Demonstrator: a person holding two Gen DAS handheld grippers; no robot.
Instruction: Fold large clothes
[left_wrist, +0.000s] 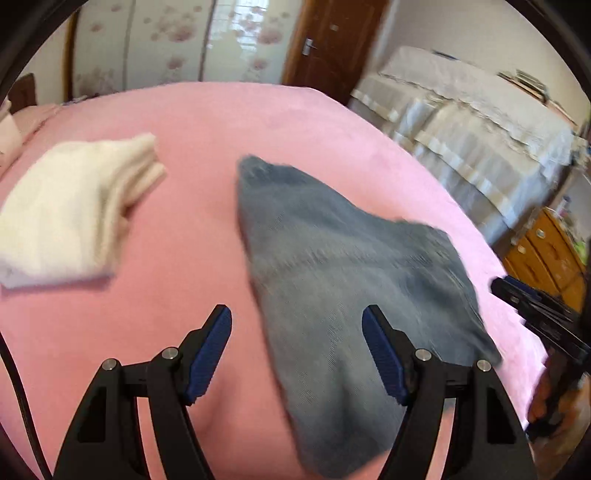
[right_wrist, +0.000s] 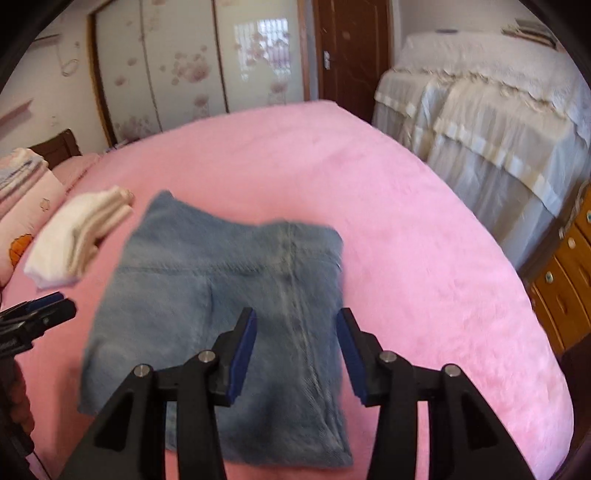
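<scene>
Folded blue jeans (left_wrist: 343, 280) lie flat on the pink bed (left_wrist: 207, 122); they also show in the right wrist view (right_wrist: 221, 314). My left gripper (left_wrist: 297, 321) is open and empty, above the jeans' near left edge. My right gripper (right_wrist: 297, 325) is open and empty, above the jeans' near right part. The right gripper shows at the right edge of the left wrist view (left_wrist: 543, 314); the left gripper shows at the left edge of the right wrist view (right_wrist: 37, 314).
A folded white garment (left_wrist: 74, 206) lies on the bed left of the jeans, also in the right wrist view (right_wrist: 77, 236). Stacked bedding (right_wrist: 18, 192) sits far left. A covered cabinet (right_wrist: 491, 122) and wooden drawers (right_wrist: 565, 280) stand to the right.
</scene>
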